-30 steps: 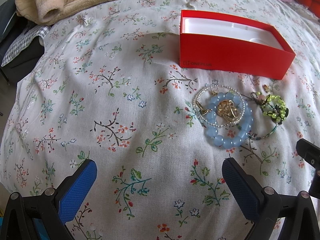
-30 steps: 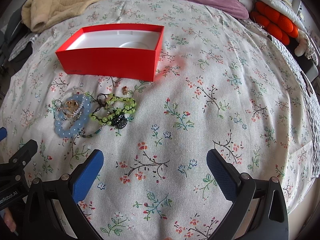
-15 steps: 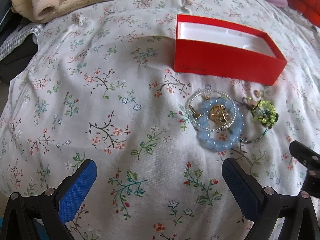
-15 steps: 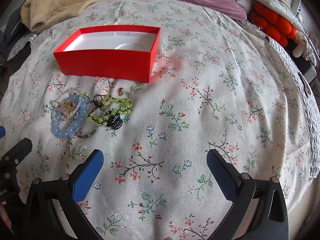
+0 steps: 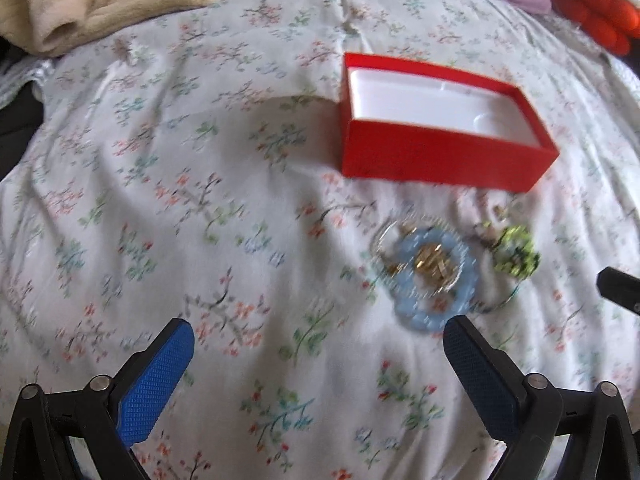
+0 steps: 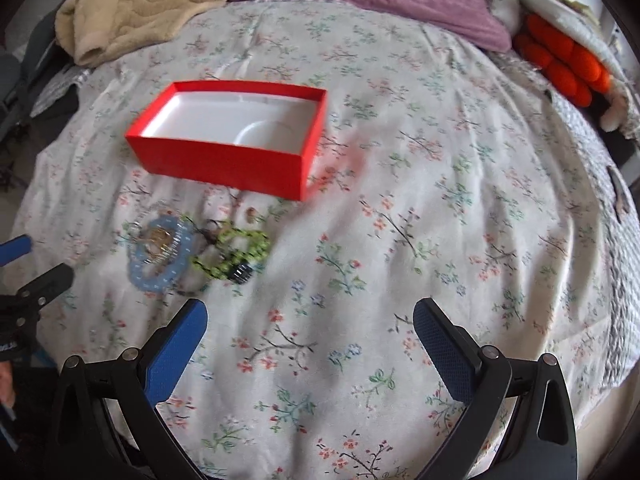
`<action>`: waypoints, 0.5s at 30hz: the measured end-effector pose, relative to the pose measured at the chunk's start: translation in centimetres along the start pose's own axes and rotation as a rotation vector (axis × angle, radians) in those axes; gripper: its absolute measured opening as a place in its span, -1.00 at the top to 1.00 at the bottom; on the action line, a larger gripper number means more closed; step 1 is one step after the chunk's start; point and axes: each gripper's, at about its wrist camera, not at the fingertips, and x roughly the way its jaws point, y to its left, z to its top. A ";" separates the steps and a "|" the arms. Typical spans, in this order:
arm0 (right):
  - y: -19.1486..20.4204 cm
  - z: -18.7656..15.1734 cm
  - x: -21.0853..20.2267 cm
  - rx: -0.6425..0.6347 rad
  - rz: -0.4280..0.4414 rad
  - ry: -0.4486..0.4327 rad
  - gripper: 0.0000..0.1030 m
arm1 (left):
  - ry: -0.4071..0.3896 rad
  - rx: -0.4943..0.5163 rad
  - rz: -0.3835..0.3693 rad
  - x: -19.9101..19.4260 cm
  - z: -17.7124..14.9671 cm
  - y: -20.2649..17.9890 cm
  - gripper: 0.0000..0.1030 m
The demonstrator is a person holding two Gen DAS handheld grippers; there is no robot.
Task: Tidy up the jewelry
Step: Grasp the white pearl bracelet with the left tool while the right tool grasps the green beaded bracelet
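Jaws wide above blue bracelet [image 5: 434,280]

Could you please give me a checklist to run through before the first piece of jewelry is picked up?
1. Left claw open, holding nothing: ok.
2. Right claw open, holding nothing: ok.
3. Red box open, nothing visible inside: ok.
4. Jewelry in reach, in front of the box: ok.
5. Blue bracelet separate from gold piece: not ok, they overlap.
6. Green beads free of tangles: cannot tell, blurred.

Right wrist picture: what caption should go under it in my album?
Open right gripper above a flowery bedspread, with bead bracelets beside an empty red box.
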 end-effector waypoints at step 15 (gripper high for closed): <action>-1.3 4.5 5.1 0.072 0.230 0.119 -0.23 | 0.093 0.078 -0.158 6.0 4.1 -1.5 0.16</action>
